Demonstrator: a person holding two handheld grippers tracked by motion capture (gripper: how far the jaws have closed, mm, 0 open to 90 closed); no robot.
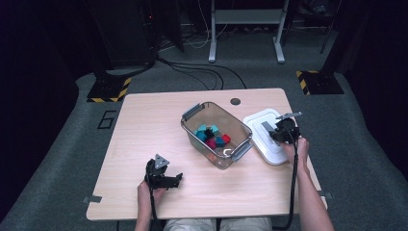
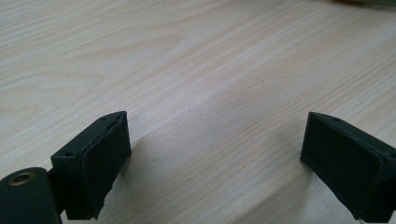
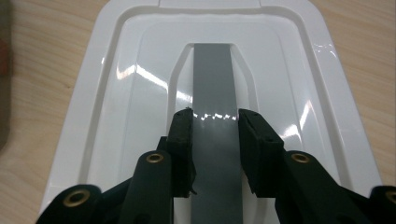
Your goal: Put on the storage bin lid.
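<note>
While the clear bin (image 1: 216, 134) of coloured blocks (image 1: 213, 136) sits open in the middle of the table (image 1: 144, 125), its white lid (image 1: 266, 136) lies flat just to its right. Gripping the lid's grey handle strip (image 3: 212, 88), the right tool (image 3: 215, 122) has its jaws clamped on both sides, so the pickup looks secured. Lifting it over and closing the bin remains. Resting on bare wood near the front edge, the left tool (image 2: 215, 154) is spread wide and empty.
</note>
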